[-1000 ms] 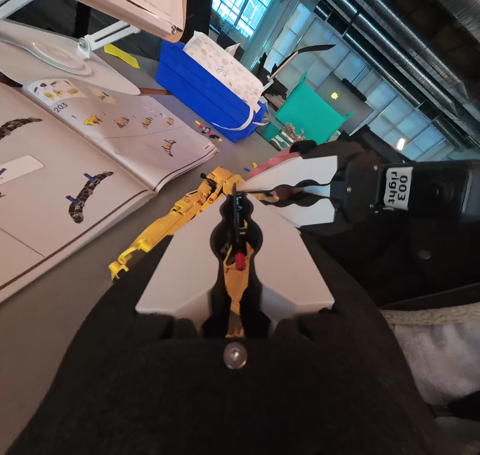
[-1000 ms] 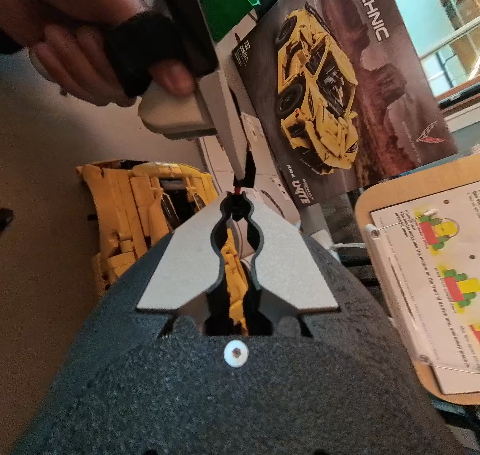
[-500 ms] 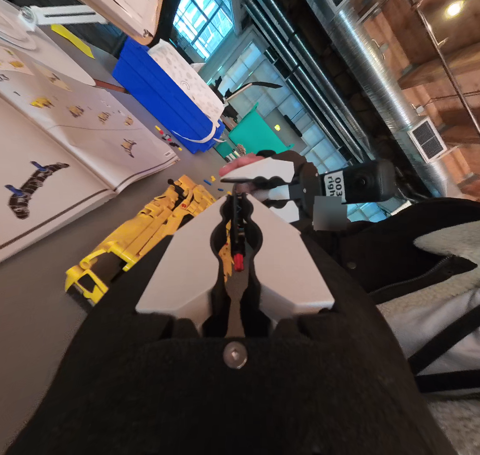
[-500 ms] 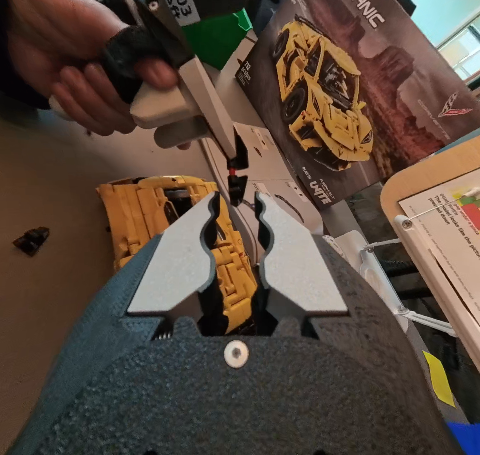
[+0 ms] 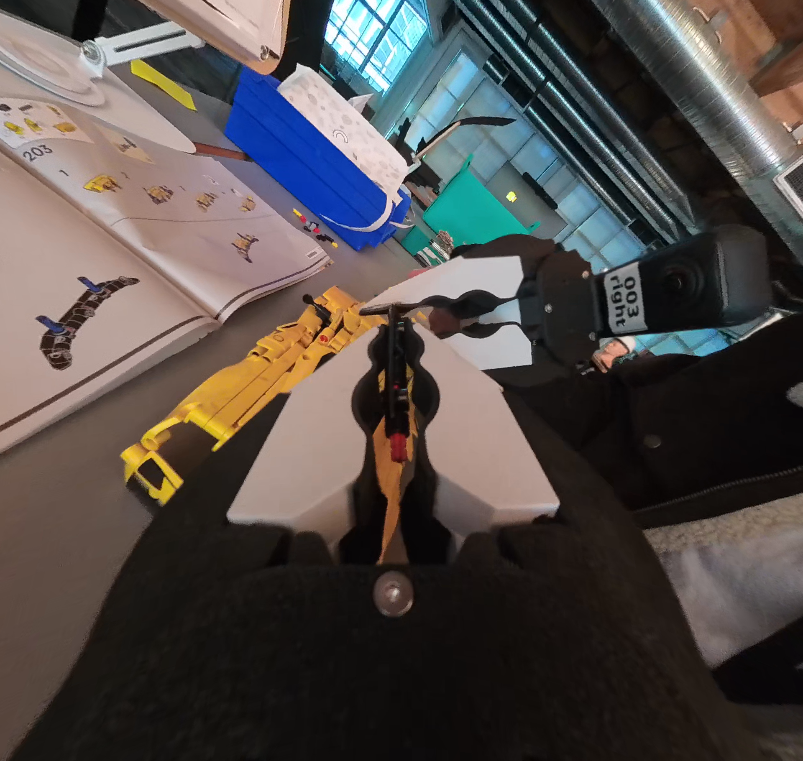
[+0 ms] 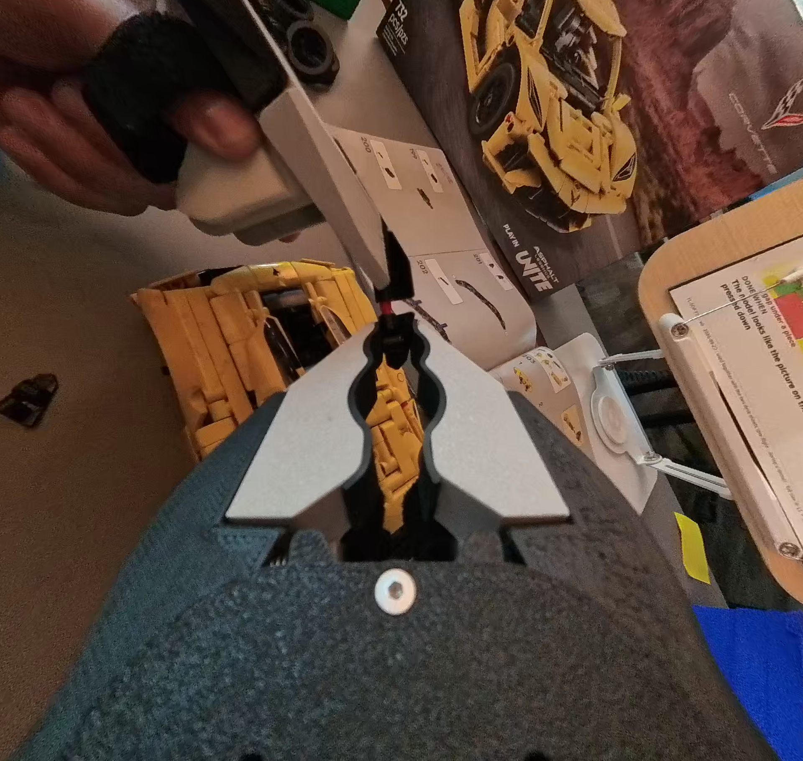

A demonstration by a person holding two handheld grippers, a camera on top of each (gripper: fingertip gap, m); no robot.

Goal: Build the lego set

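My left gripper [image 5: 393, 332] is shut on a slim black lego piece [image 5: 393, 375] with a red axle end [image 5: 396, 447], held above the yellow car model [image 5: 260, 388]. In the right wrist view the left gripper's fingers [image 6: 343, 219] come down from the upper left, and a red axle [image 6: 386, 308] joins its black piece [image 6: 397, 275] to a second small black piece [image 6: 393, 342]. My right gripper [image 6: 393, 336] is shut on that second piece, tip to tip with the left one. The right gripper also shows in the left wrist view [image 5: 382, 312]. The car model [image 6: 217, 349] lies on the table below.
An open instruction booklet [image 5: 130, 262] lies left of the model, and the set's box [image 6: 565, 110] stands behind it. A blue bin [image 5: 304, 166], loose small pieces [image 5: 315, 227], black tyres [image 6: 310, 49], a stray black piece [image 6: 28, 397] and a board on a white stand [image 6: 738, 349] surround them. The grippers are tip to tip, or close to it.
Half a second ago my right gripper was open, drawn back from the black piece hanging on the red axle. Its pads have come together on that piece again. The left grasp is unchanged.
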